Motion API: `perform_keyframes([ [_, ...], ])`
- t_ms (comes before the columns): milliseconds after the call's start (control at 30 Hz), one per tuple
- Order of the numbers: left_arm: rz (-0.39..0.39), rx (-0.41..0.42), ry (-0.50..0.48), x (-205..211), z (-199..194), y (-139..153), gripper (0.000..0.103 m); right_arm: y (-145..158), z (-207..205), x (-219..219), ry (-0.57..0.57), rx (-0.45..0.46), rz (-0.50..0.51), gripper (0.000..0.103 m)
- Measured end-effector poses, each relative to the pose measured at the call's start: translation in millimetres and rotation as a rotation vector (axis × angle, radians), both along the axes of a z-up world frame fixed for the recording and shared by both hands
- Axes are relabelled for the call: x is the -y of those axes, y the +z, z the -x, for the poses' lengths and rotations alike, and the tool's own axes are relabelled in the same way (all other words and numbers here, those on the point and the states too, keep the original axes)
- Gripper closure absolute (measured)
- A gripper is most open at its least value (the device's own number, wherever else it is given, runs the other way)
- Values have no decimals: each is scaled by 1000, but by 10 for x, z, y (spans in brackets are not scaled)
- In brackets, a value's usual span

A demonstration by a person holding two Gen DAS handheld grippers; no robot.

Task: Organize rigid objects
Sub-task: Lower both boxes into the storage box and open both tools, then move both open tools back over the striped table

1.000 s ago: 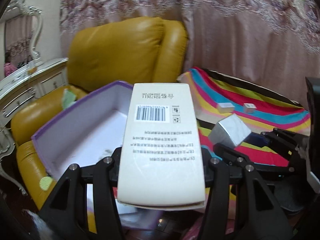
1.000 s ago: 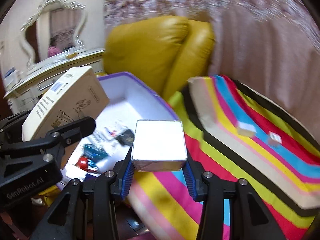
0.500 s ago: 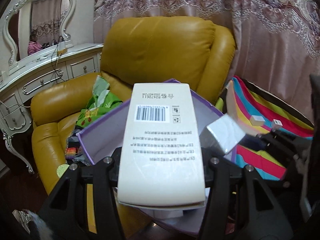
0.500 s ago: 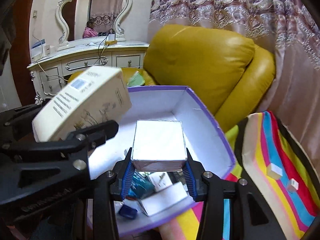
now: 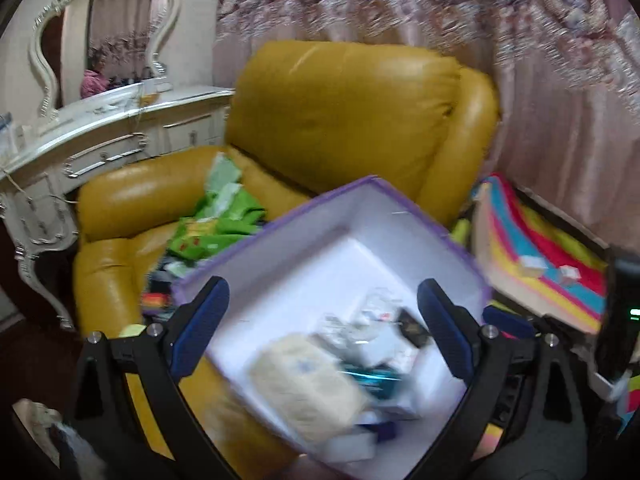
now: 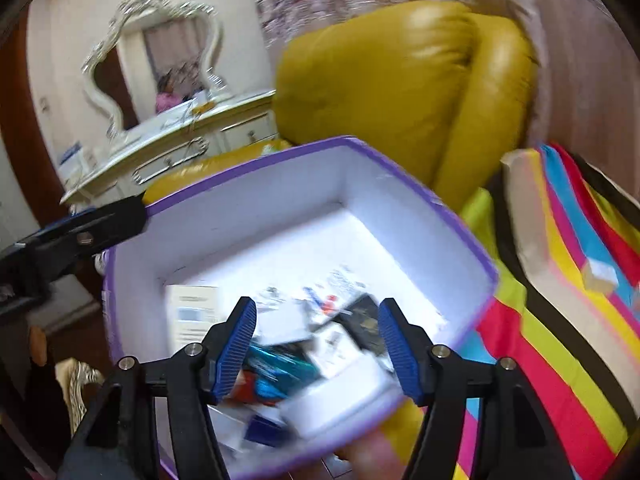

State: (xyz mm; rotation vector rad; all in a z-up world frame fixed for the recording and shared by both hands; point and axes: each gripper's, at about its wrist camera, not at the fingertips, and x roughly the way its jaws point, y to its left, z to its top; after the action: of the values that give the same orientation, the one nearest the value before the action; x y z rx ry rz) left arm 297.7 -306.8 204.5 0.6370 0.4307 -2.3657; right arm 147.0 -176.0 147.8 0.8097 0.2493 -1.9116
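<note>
A purple-rimmed white box (image 5: 404,204) (image 6: 256,168) sits on the yellow armchair and holds several small packages. My left gripper (image 5: 320,324) is open and empty above the box. The cream carton (image 5: 308,392) lies blurred inside the box below it, and shows in the right wrist view (image 6: 192,314). My right gripper (image 6: 316,348) is open and empty over the box's near side. The silver-white cube (image 6: 280,326) lies blurred among the packages. Two small white blocks (image 5: 532,264) lie on the striped cloth.
The yellow leather armchair (image 5: 344,112) stands behind the box, with green packaging (image 5: 216,224) on its seat. A white dresser with a mirror (image 5: 100,132) is at left. A striped cloth-covered surface (image 6: 568,280) is at right. Pink curtains hang behind.
Both grippers have opened. The cream carton has left my left gripper and the silver-white cube my right; both now lie in the purple box. Both views are blurred by motion.
</note>
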Motion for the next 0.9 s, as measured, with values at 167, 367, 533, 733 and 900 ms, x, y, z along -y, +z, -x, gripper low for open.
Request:
perform_keyframes([
  [167, 40, -57, -181, -642, 270, 47, 7, -172, 481, -682, -146, 63, 24, 37],
  [367, 81, 2, -468, -1652, 976, -130, 1, -559, 1262, -1792, -437, 152, -3, 36],
  [533, 54, 117, -581, -2123, 1912, -632, 1, -873, 1877, -2685, -635, 206, -61, 36],
  [733, 78, 248, -643, -2234, 3372, -1199, 1, -1135, 2199, -3265, -731, 275, -61, 36],
  [900, 117, 416, -707, -2256, 4530, -1659, 2, -1224, 2288, -3355, -700, 285, -54, 36],
])
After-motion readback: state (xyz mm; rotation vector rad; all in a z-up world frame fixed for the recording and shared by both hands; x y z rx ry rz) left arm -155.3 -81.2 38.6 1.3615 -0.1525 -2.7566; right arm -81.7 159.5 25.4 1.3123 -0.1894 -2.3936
